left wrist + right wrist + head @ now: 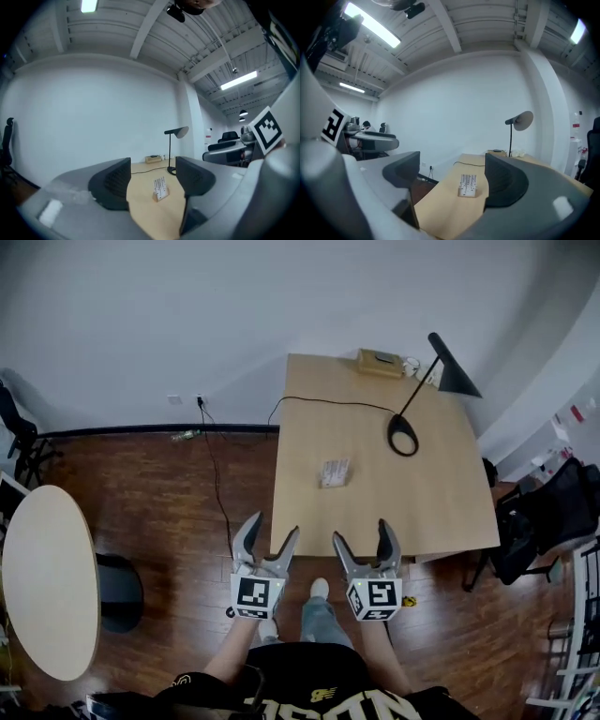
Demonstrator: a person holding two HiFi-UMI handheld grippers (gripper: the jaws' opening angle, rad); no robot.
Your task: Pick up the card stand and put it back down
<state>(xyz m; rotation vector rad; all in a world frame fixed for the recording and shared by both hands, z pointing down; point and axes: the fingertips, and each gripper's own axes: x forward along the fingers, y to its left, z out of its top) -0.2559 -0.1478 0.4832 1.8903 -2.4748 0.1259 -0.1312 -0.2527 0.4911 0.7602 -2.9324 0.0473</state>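
Note:
The card stand (334, 472) is a small wooden block holding white cards. It rests near the middle of the light wooden table (441, 502). It also shows in the left gripper view as the card stand (160, 189) and in the right gripper view as the card stand (468, 185), far ahead of the jaws. My left gripper (270, 536) is open and empty at the table's near left corner. My right gripper (360, 536) is open and empty just before the near edge. Both point level toward the stand, well short of it.
A black desk lamp (420, 395) stands at the table's far side, its cord running left to a wall socket. A tan box (379, 362) sits at the far edge. A round pale table (47, 577) is at left, black chairs (544, 521) at right. Dark wooden floor surrounds.

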